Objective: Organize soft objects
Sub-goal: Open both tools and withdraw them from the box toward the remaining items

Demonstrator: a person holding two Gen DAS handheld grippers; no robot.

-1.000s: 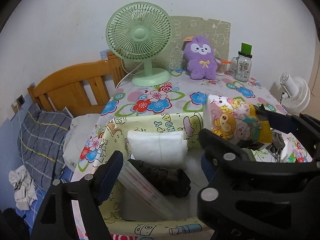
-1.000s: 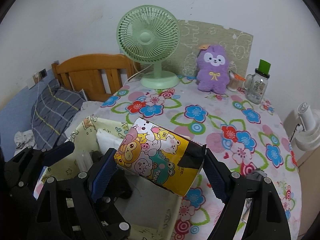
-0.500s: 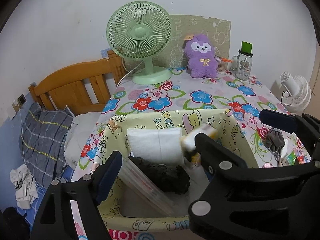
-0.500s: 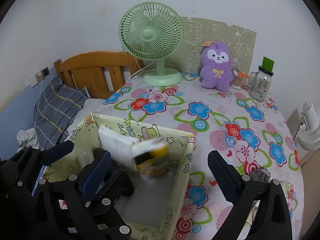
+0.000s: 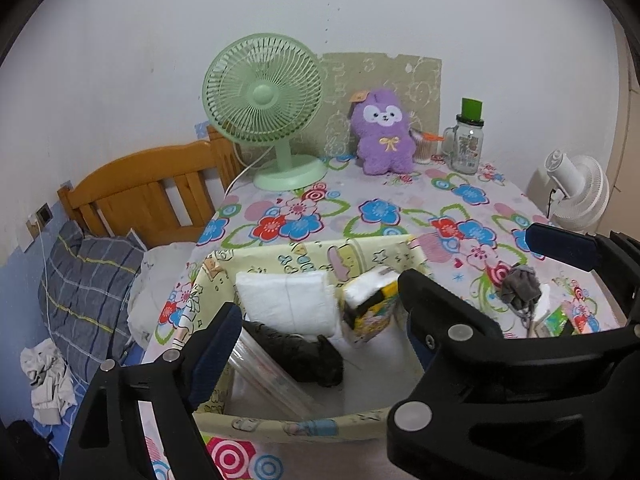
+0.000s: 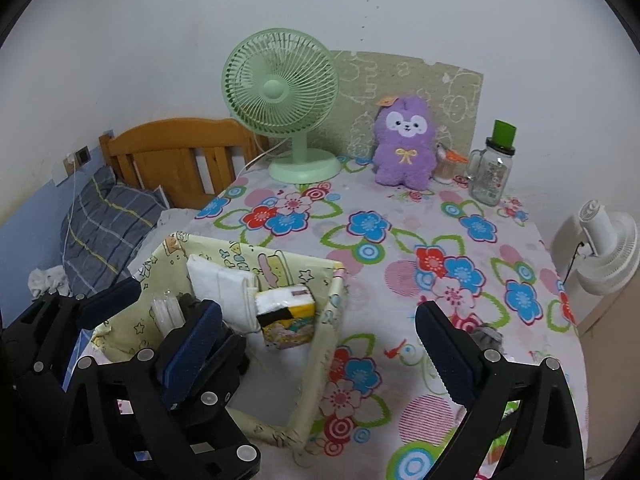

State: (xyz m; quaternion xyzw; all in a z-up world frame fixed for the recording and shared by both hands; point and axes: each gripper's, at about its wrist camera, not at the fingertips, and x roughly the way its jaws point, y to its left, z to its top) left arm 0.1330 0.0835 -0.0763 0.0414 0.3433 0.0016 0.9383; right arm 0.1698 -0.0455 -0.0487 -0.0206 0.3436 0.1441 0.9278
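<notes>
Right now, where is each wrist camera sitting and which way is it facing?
Left wrist: low over the fabric bin, facing the wall; its open left gripper frames the tissue pack.
Right wrist: higher, right of the bin, facing the same wall; the open right gripper shows.
Shared: green fan, purple plush.

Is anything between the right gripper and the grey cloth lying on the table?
Nothing visible. The grey cloth lies on the floral tablecloth just ahead of the open right gripper, outside the yellow fabric bin.
</notes>
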